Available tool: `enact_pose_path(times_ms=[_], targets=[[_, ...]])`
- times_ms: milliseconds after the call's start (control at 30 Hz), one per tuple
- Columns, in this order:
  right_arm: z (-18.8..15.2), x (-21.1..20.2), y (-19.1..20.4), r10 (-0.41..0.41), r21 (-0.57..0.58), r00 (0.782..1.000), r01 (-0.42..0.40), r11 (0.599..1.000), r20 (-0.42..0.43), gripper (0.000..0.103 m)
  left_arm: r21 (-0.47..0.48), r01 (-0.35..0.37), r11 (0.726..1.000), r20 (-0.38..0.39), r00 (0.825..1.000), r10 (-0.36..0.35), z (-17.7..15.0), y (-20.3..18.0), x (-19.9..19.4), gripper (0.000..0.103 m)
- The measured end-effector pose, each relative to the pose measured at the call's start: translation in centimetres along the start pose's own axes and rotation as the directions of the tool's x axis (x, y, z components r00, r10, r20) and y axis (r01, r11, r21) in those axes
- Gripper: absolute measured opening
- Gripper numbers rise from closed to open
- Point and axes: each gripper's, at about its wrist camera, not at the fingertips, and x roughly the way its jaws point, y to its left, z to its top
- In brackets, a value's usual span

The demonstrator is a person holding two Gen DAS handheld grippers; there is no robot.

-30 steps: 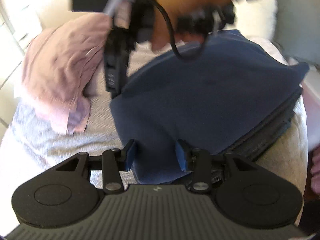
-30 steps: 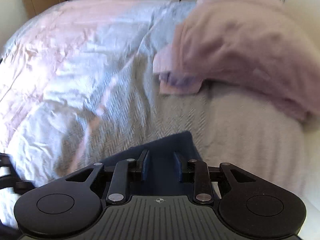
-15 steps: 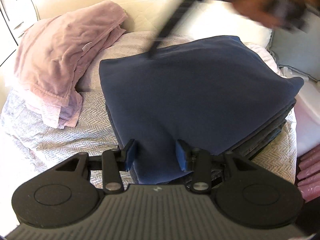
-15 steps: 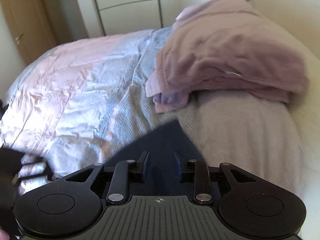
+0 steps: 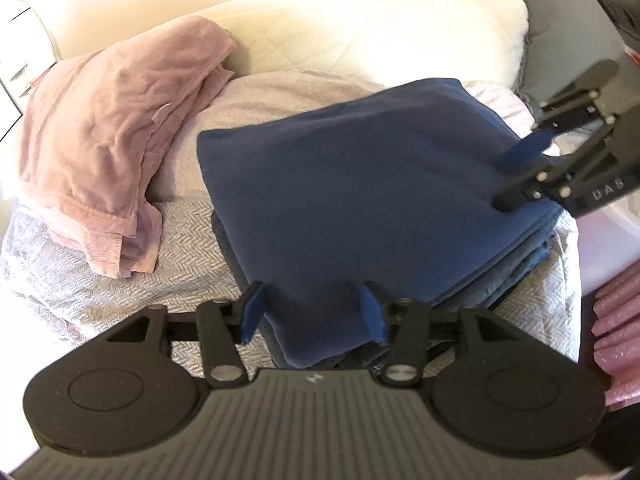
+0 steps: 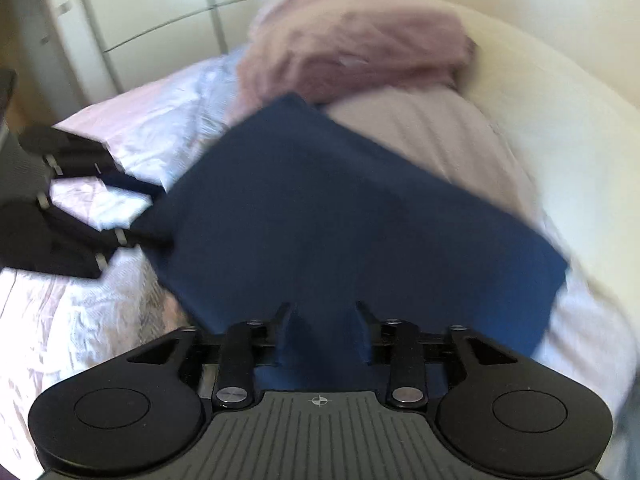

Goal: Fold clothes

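Note:
A navy folded cloth (image 5: 360,200) lies flat on top of a stack of dark folded clothes (image 5: 516,276) on the bed. My left gripper (image 5: 312,314) is at its near corner. The jaws are opening, and the corner lies loosely between the blue pads. My right gripper (image 5: 510,178) hovers at the cloth's right edge, its jaws also opening. In the blurred right wrist view the navy cloth (image 6: 340,220) fills the middle. Its near edge sits between the spread fingers of the right gripper (image 6: 322,320), and the left gripper (image 6: 146,212) shows at the cloth's left corner.
A crumpled pink garment pile (image 5: 112,120) lies left of the stack on a grey herringbone blanket (image 5: 180,248). A cream pillow (image 5: 360,28) is behind, and pink folded items (image 5: 616,320) are at the right edge. A pale bedsheet (image 6: 80,320) and wardrobe doors (image 6: 160,20) lie beyond.
The right gripper swept from the cloth's far left corner across to its right edge. Both grippers' jaws have widened. The navy cloth now lies spread flat on the stack.

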Motion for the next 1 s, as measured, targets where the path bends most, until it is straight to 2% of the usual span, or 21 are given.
enact_pose_path(times_ms=[167, 267, 333, 400, 467, 533, 667, 800, 867, 900, 1000], targets=[[-2.2, -1.9, 0.3, -0.051, 0.130, 0.998, 0.045, 0.991, 0.046, 0.046, 0.032, -0.013, 0.999, -0.005, 1.000, 0.013, -0.2, -0.7, -0.5, 0.052], [-3.5, -4.2, 0.5, -0.087, 0.191, 0.993, 0.071, 0.979, 0.077, 0.049, -0.024, -0.019, 1.000, -0.003, 1.000, 0.019, -0.8, -0.6, -1.7, 0.059], [-4.7, -5.5, 0.5, -0.108, 0.233, 0.991, 0.088, 0.969, 0.077, 0.063, -0.067, -0.027, 0.997, -0.001, 1.000, 0.027, -1.4, -0.8, -2.7, 0.063], [-6.1, -6.4, 0.4, -0.131, 0.276, 0.989, 0.106, 0.955, 0.073, 0.071, -0.109, -0.048, 0.993, -0.015, 0.999, 0.046, -2.3, -1.2, -3.3, 0.066], [-7.7, -6.8, 0.3, -0.135, 0.329, 0.989, 0.109, 0.938, 0.058, 0.071, -0.161, -0.061, 0.985, -0.038, 0.998, 0.056, -3.3, -1.9, -4.1, 0.071], [-8.9, -7.1, 0.3, -0.120, 0.368, 0.992, 0.100, 0.925, 0.034, 0.071, -0.203, -0.068, 0.977, -0.056, 0.997, 0.058, -4.3, -2.6, -4.9, 0.073], [-11.1, -8.9, 2.0, -0.134, 0.402, 0.991, 0.117, 0.908, 0.014, 0.071, -0.256, -0.067, 0.964, -0.068, 0.996, 0.052, -6.0, -4.1, -6.5, 0.079], [-12.6, -11.1, 4.4, -0.209, 0.430, 0.978, 0.177, 0.885, 0.027, 0.071, -0.272, -0.067, 0.960, -0.051, 0.997, 0.055, -7.3, -5.4, -8.3, 0.084], [-13.4, -12.1, 5.9, -0.260, 0.436, 0.965, 0.219, 0.873, 0.036, 0.071, -0.263, -0.064, 0.963, -0.027, 0.998, 0.060, -7.9, -6.0, -9.4, 0.097], [-13.7, -12.6, 6.7, -0.282, 0.441, 0.959, 0.237, 0.866, 0.040, 0.071, -0.259, -0.055, 0.964, -0.007, 0.998, 0.055, -8.4, -6.3, -10.1, 0.100], [-14.4, -14.3, 10.7, -0.345, 0.473, 0.937, 0.277, 0.836, 0.060, 0.072, -0.240, -0.017, 0.971, 0.054, 0.998, 0.031, -10.2, -7.1, -12.7, 0.102]])
